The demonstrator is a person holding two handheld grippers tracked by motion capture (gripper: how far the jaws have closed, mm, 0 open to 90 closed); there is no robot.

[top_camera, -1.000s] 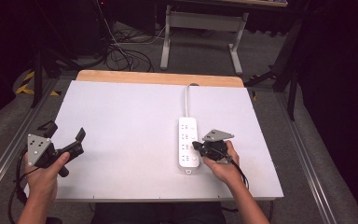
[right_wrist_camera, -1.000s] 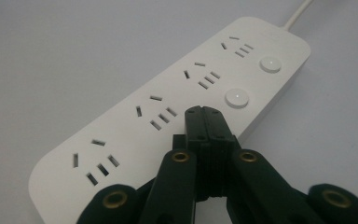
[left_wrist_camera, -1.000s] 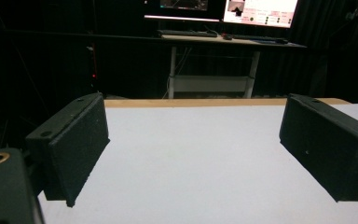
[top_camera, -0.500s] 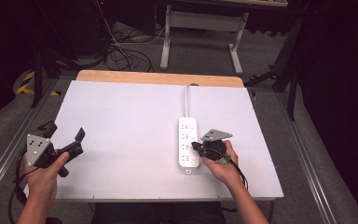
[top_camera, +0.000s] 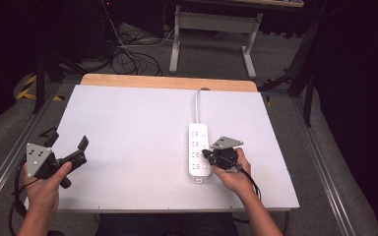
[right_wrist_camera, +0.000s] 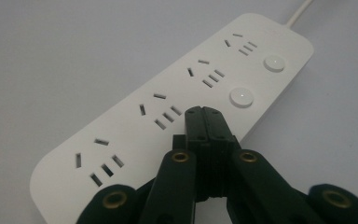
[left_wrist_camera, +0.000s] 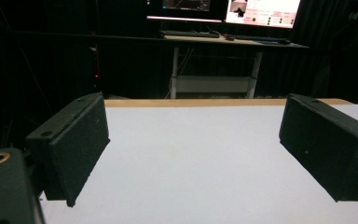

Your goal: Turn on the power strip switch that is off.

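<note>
**Listener:** What step are you on?

**Operator:** I'm working at a white power strip (top_camera: 198, 151) that lies lengthwise a little right of centre in the high view, on the white table (top_camera: 128, 128), with its cord (top_camera: 197, 105) running toward the top of the frame. My right gripper (top_camera: 207, 154) sits at the strip's right edge, jaws pressed together with nothing between them. In the right gripper view the closed tips (right_wrist_camera: 204, 113) hover over the strip's switch side, just below and left of a round button (right_wrist_camera: 241, 96). I judge I'm about to press a switch; I can't tell whether the tips touch the casing.

**Listener:** And what does the next move call for?

**Operator:** A small nudge so the tips land squarely on a button, then a straight push down, I think. Closed jaws make a blunt point, so aim matters.

**Listener:** Your other hand?

**Operator:** My left gripper (top_camera: 69, 147) rests at the lower left of the high view, well apart from the strip, jaws wide apart and empty.

**Listener:** Give me the counts.

**Operator:** One power strip, one cord. In the right gripper view I count four socket groups and two visible round buttons, the second (right_wrist_camera: 274, 63) in the upper right; the jaws may hide others. Two grippers, one per hand.
</note>
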